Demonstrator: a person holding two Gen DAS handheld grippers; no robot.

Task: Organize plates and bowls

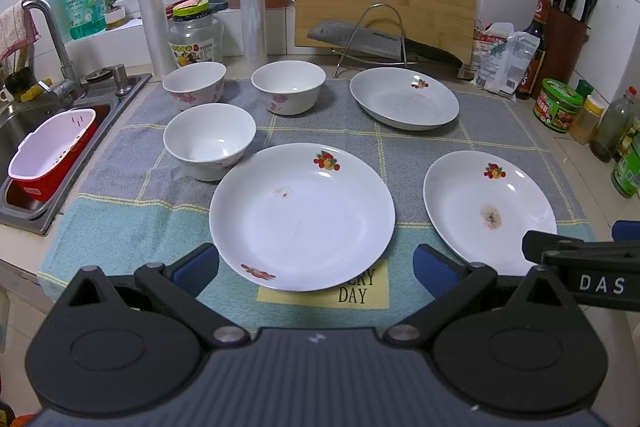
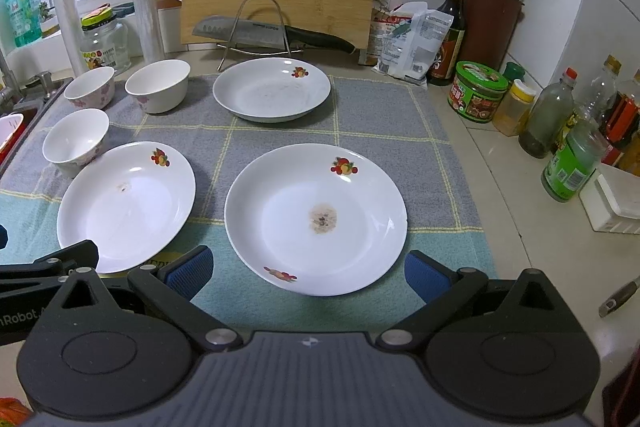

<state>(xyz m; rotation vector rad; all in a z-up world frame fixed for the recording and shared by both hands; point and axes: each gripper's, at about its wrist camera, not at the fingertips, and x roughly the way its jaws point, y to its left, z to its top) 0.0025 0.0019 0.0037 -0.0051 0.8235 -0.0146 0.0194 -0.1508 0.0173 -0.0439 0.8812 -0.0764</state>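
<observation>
1. Three plates (image 1: 302, 215) and three bowls (image 1: 209, 139) lay separate on the mat (image 1: 120, 219), unstacked.
2. Both tongs, left gripper (image 1: 316, 269) and right gripper (image 2: 308, 269), gaped empty.
3. Glazed rims risked slipping; stacking could chip them.

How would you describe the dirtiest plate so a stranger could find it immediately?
Start at the checked cloth covering the counter. Of the three white plates on it, take the near right plate, in front of the right gripper. Only it has a round brown stain at its centre.

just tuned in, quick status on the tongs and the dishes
Left tongs open, empty. Right tongs open, empty. Three plates and three bowls lie separate on the cloth, none stacked. Nothing in the way.
</observation>
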